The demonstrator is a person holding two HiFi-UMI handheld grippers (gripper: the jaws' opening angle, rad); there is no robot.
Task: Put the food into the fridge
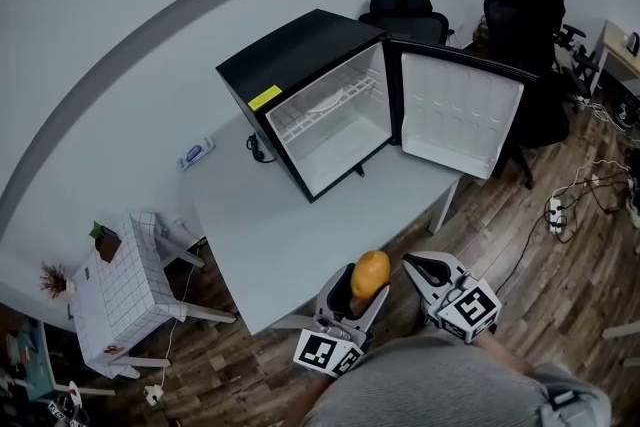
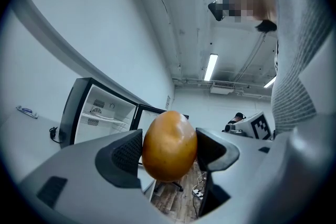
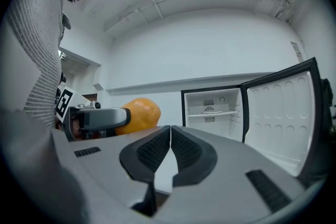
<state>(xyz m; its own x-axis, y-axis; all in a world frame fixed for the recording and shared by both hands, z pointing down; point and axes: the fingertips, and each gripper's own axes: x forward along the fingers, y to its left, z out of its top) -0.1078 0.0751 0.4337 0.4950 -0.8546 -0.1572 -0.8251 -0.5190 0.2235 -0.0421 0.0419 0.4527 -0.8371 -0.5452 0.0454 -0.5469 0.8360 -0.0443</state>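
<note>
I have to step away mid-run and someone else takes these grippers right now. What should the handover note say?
Left gripper: shut on the orange-yellow fruit, held near the front edge of the table, short of the fridge.
Right gripper: jaws together, nothing between them, beside the left one.
Mini fridge: stands on the table with its door swung wide open; the wire shelf and the floor inside look bare.
Done: door open, fruit in the grip.
Left: carry the fruit in, set it down, release. No other food shows in these views.
</note>
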